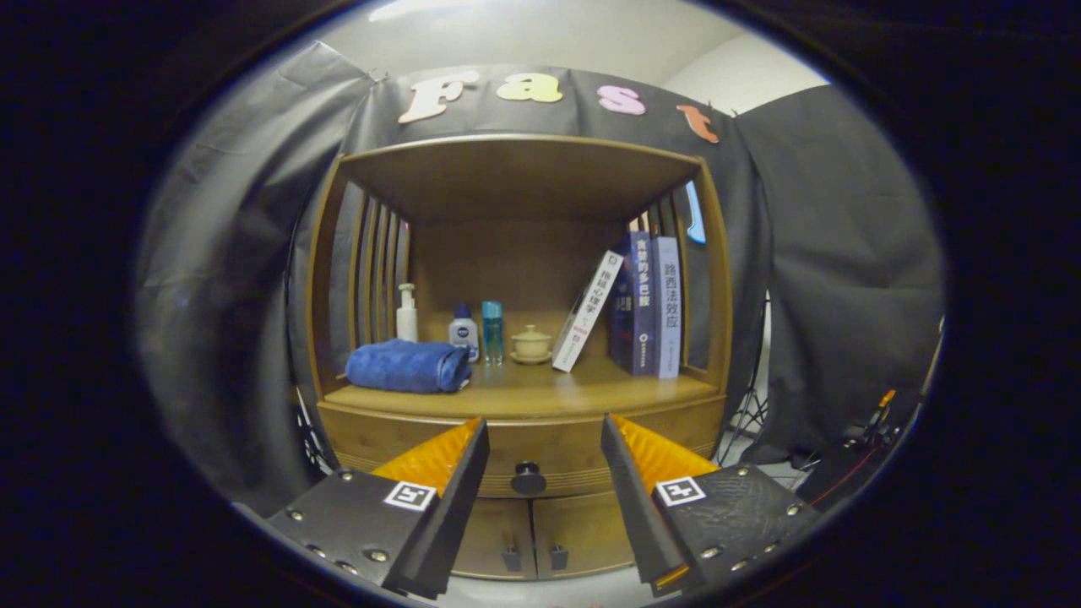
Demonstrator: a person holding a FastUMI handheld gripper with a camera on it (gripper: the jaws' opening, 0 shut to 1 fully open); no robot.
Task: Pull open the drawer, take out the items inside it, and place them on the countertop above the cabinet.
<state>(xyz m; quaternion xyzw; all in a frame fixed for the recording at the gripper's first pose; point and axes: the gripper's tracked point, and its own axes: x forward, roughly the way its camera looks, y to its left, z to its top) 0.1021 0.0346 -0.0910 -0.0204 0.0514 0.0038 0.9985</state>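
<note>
Your gripper (545,439) is spread wide and holds nothing — the drawer (524,456) is shut, and its round knob (529,479) sits dead ahead, centred in the gap between your fingers but farther off; go straight forward, the countertop (524,393) lies just above it

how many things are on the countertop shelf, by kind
bottles: 3 (pump bottle, small bottle, teal bottle)
books: 3 (leaning book, two upright)
towel: 1
lidded cup: 1
total: 8
gripper open, knob between fingers
</note>
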